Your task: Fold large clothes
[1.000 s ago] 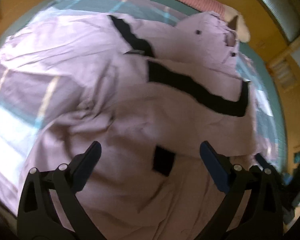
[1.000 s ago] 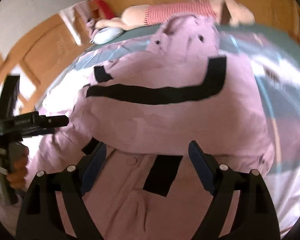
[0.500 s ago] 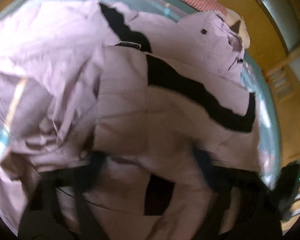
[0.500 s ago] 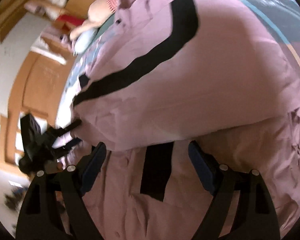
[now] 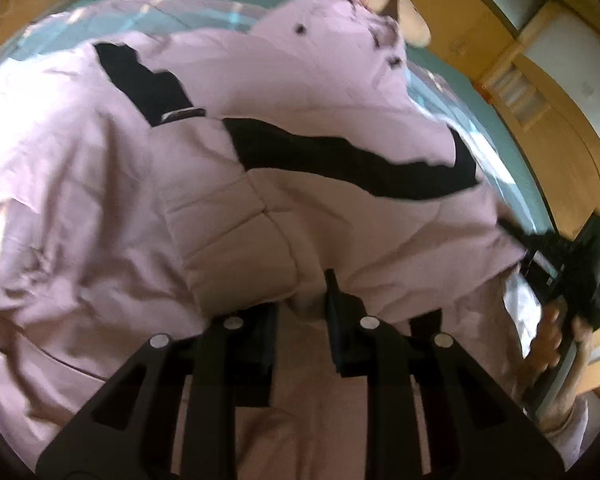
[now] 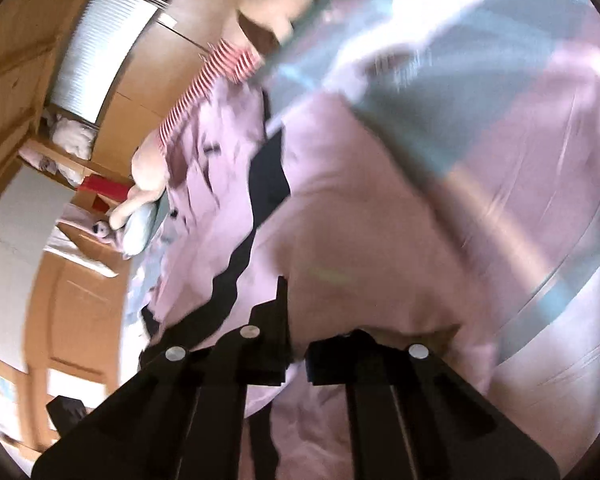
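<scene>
While the pink jacket [image 5: 300, 208] lies spread over the bed [image 5: 512, 160] ahead of me, my left tongs [image 5: 300, 312] pinch its folded near edge, and my right tongs [image 6: 296, 344] have clamped down on the same hem further along

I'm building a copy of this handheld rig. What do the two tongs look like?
Both are matte black. The left tongs and right tongs each have two angular arms with cut-out windows, round silver pivot pins and flat dark pads. Seen from the left wrist, the right unit's body carries a small green light.
</scene>
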The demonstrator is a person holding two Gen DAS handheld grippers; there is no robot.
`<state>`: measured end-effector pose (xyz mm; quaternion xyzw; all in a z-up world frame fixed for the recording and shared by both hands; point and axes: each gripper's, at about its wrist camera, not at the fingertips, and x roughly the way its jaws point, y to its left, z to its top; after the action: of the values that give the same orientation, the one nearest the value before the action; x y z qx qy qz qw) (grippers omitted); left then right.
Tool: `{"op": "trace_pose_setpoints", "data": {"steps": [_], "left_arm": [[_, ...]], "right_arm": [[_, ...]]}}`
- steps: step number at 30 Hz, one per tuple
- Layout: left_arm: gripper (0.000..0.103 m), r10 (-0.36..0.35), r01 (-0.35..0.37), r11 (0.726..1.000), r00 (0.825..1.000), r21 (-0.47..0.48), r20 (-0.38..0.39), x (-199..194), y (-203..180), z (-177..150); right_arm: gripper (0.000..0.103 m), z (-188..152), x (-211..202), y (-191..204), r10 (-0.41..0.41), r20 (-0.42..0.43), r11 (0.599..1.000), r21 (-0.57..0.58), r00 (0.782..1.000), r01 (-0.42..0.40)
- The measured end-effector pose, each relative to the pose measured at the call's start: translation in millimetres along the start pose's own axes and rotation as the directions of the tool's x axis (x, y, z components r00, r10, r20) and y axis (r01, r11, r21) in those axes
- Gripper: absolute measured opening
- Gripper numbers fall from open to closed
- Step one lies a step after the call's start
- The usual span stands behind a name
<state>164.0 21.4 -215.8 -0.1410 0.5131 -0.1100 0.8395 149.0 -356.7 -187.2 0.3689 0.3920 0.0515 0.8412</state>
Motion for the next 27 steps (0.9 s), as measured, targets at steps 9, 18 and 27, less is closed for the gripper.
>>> {"op": "trace_pose_setpoints", "data": {"steps": [9, 18, 27], "left_arm": [[0.022, 0.138, -0.138, 0.990, 0.990, -0.009, 0.015, 13, 11, 8], [0.023, 0.198, -0.198, 0.980, 0.979, -0.007, 0.047, 9, 14, 11], [0.024, 0.264, -0.267, 0.962, 0.962, 0.052, 0.067, 14, 6, 5]], "right_arm": [[0.007, -29, -5, 22, -0.119, -0.053, 0.960, -0.261, 0.991, 0.101], [0.057, -35, -22, 35, -0.199, -0.068, 0.942, -0.290, 0.978, 0.171], [0.057, -43, -43, 57, -0.318, 0.297, 0.770, -0.474, 0.900, 0.428]]}}
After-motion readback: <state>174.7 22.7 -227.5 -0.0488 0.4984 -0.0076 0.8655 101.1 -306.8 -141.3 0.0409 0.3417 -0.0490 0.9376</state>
